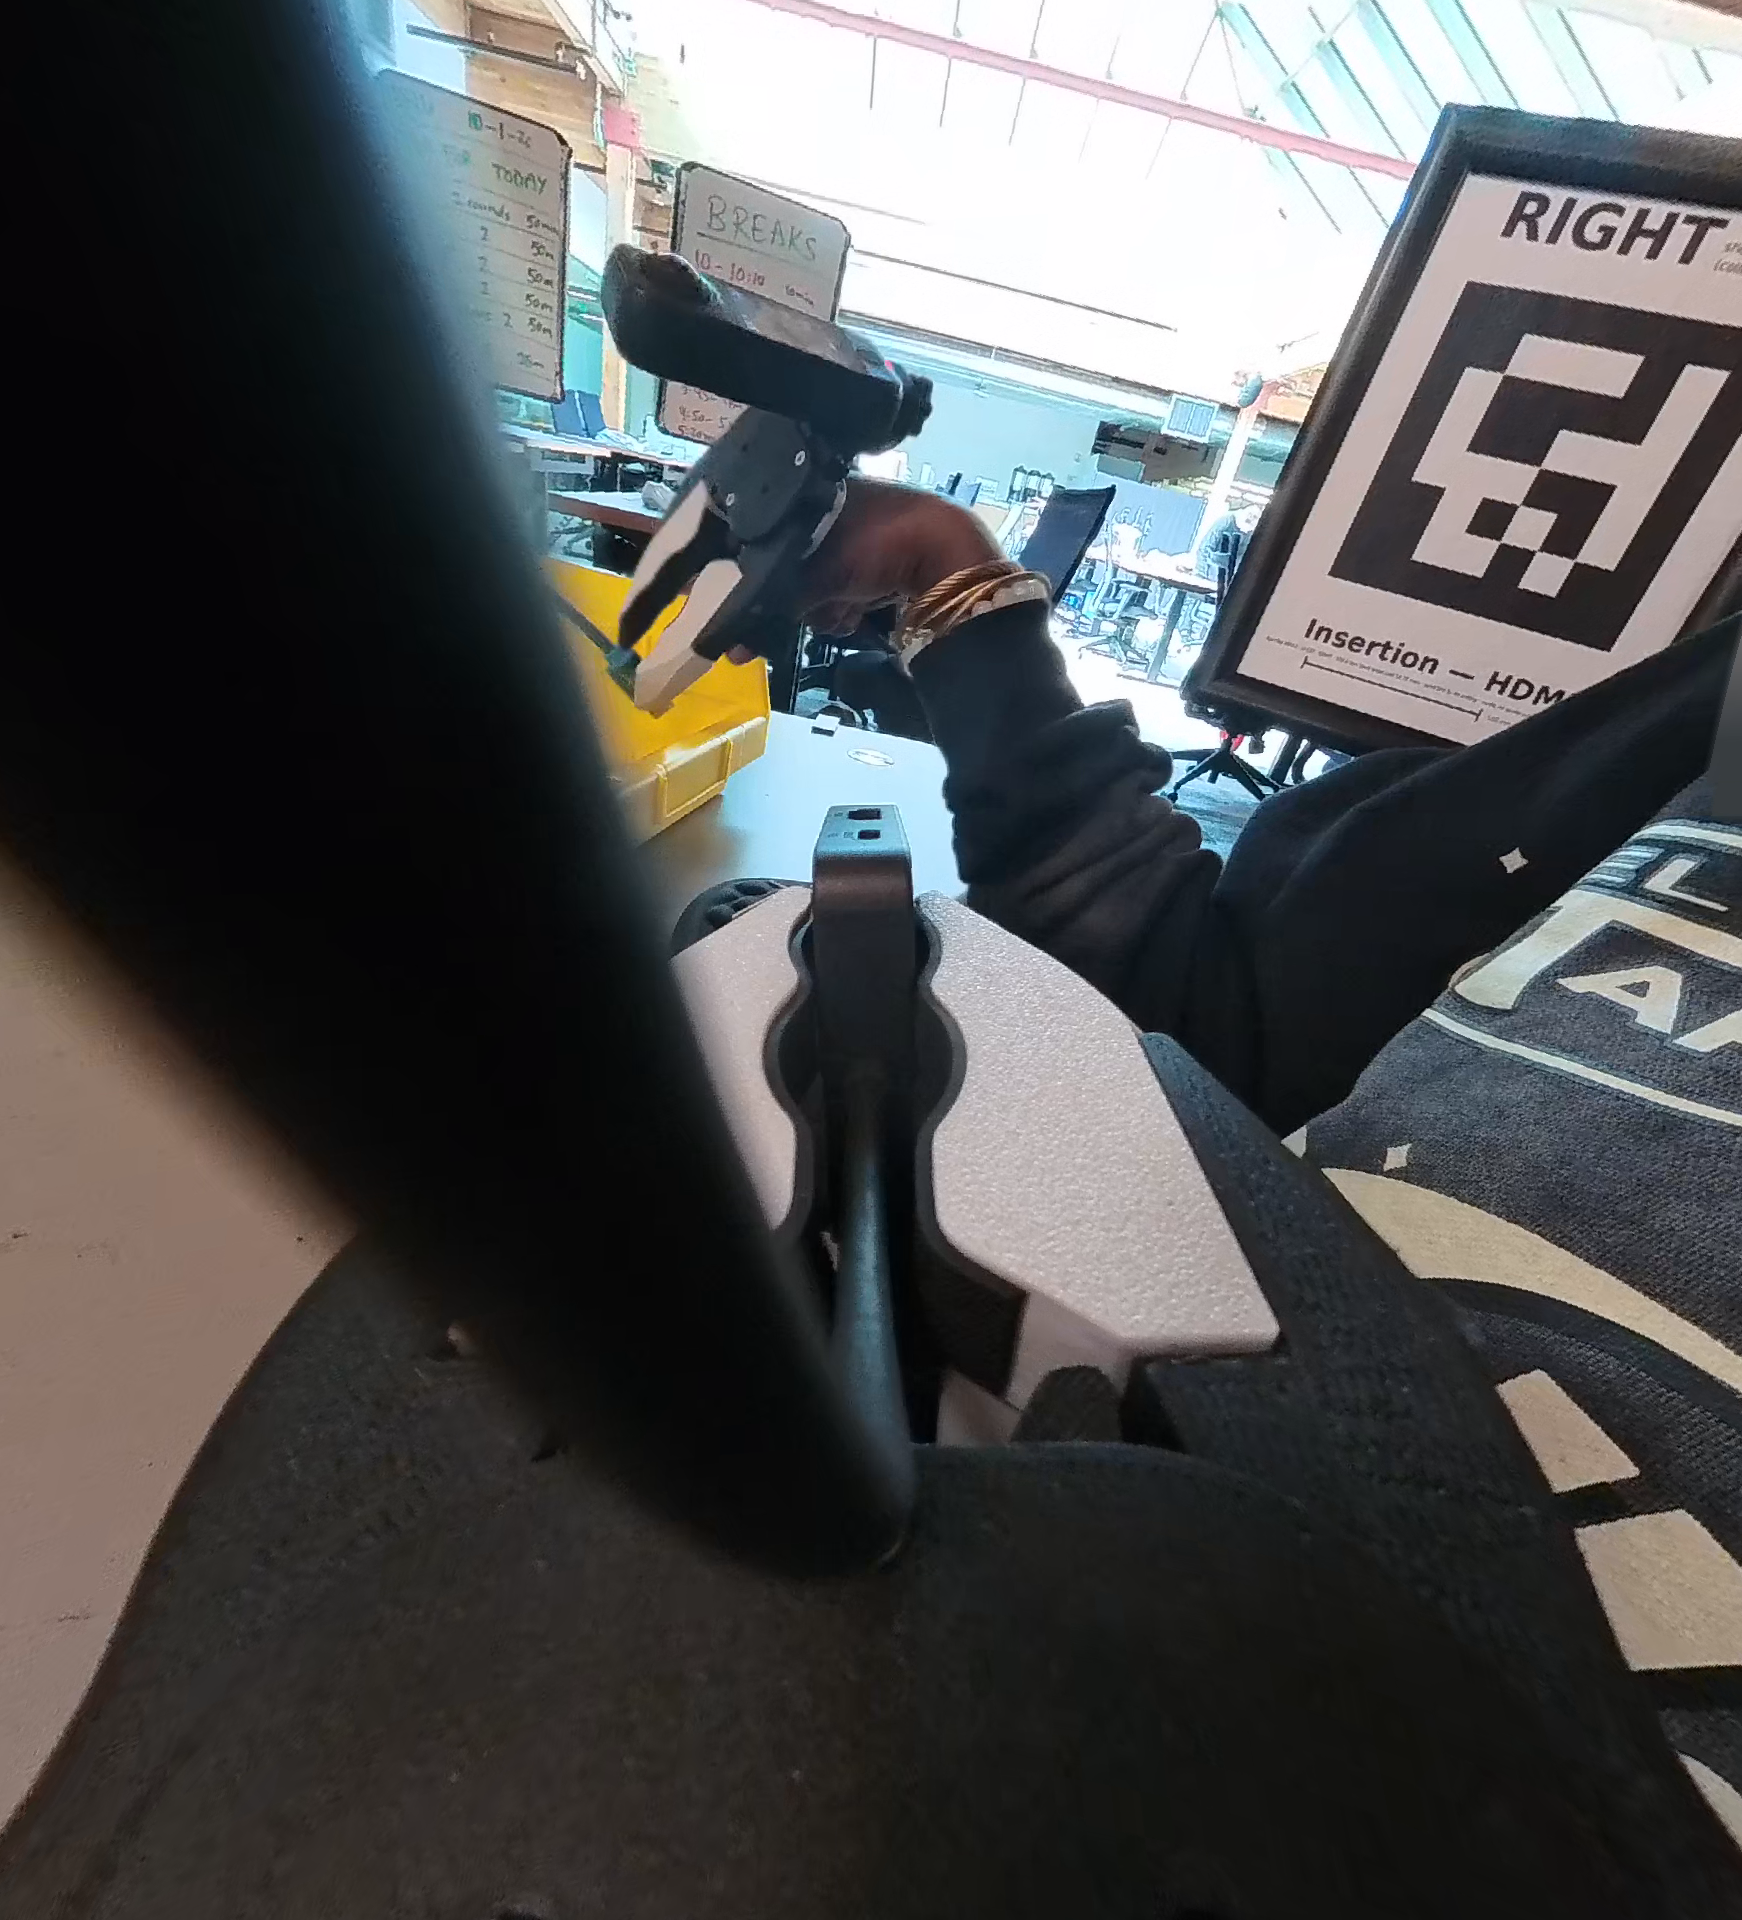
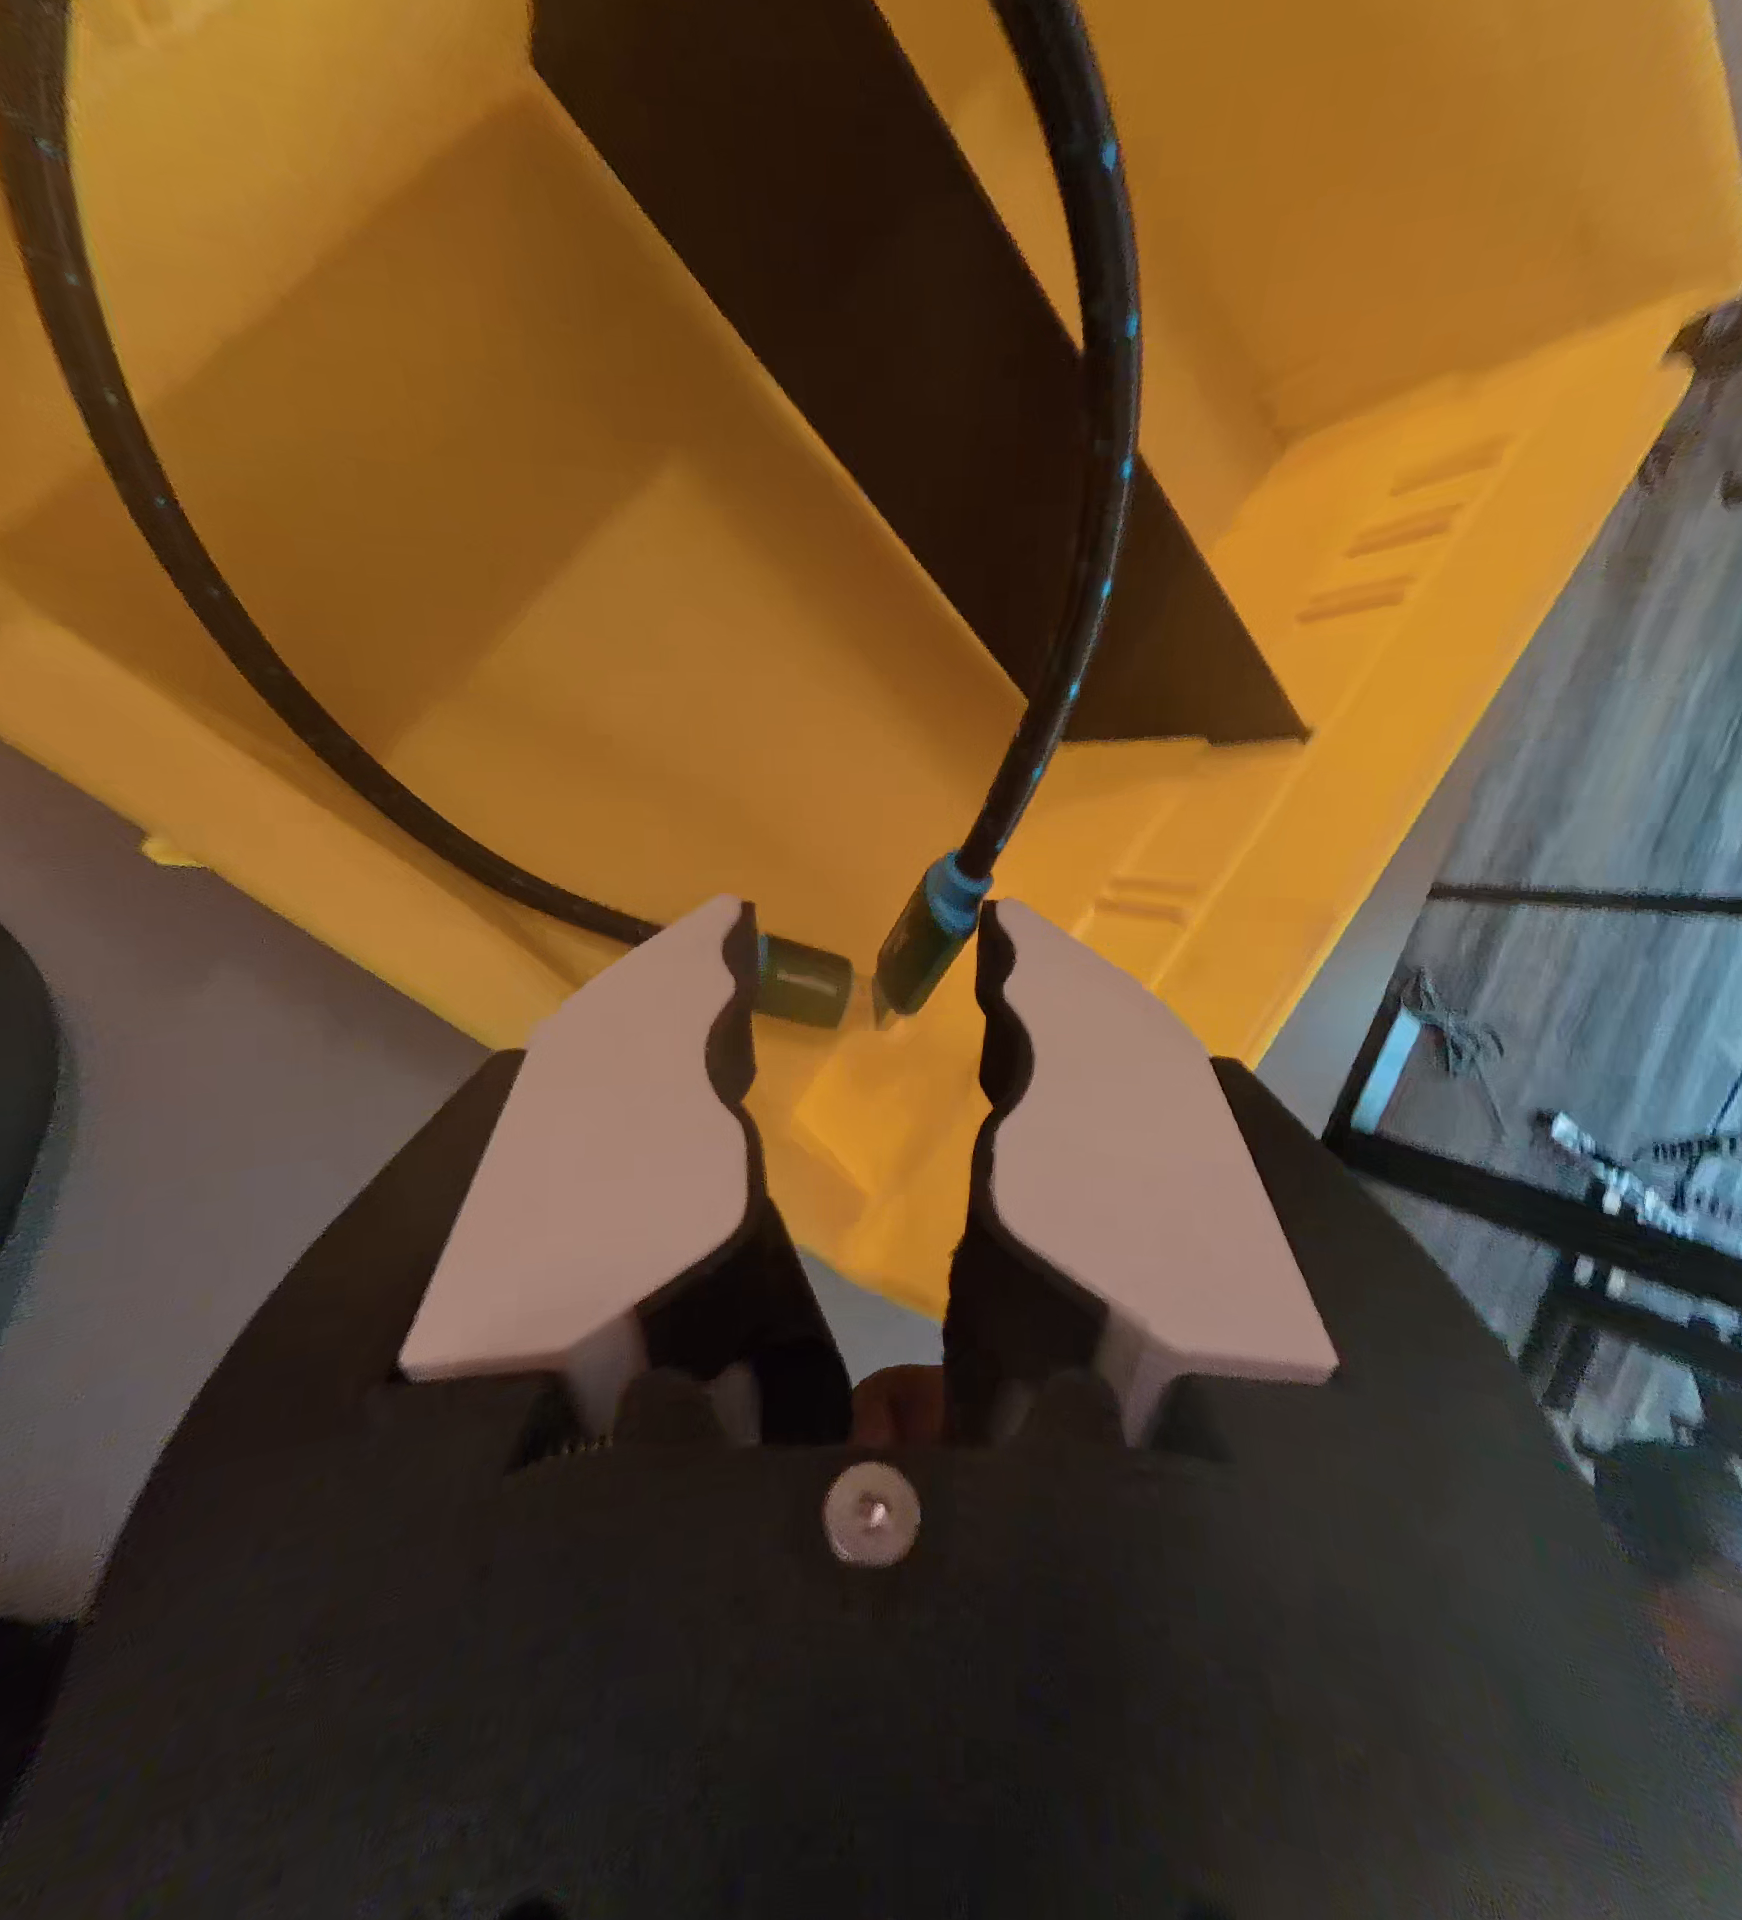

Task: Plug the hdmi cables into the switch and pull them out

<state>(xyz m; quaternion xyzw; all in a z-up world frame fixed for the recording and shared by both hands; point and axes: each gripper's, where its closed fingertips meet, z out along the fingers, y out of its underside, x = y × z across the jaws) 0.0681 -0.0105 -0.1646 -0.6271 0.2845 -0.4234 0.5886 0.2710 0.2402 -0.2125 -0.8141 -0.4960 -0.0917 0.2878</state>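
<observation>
In the left wrist view my left gripper is shut on a black HDMI plug that sticks up between the grey fingers, its cable running back toward the camera. A broad dark blurred shape close to the lens hides most of the left finger. My right gripper is open over a yellow bin. Just beyond its tips lie a black plug and a blue-collared plug of a braided black cable. The right gripper also shows far off in the left wrist view. I cannot make out the switch.
The yellow bin stands on a dark table and has a black divider. A framed marker sign stands at the right. A person's dark sleeve crosses the table. The floor and a black frame lie to the right.
</observation>
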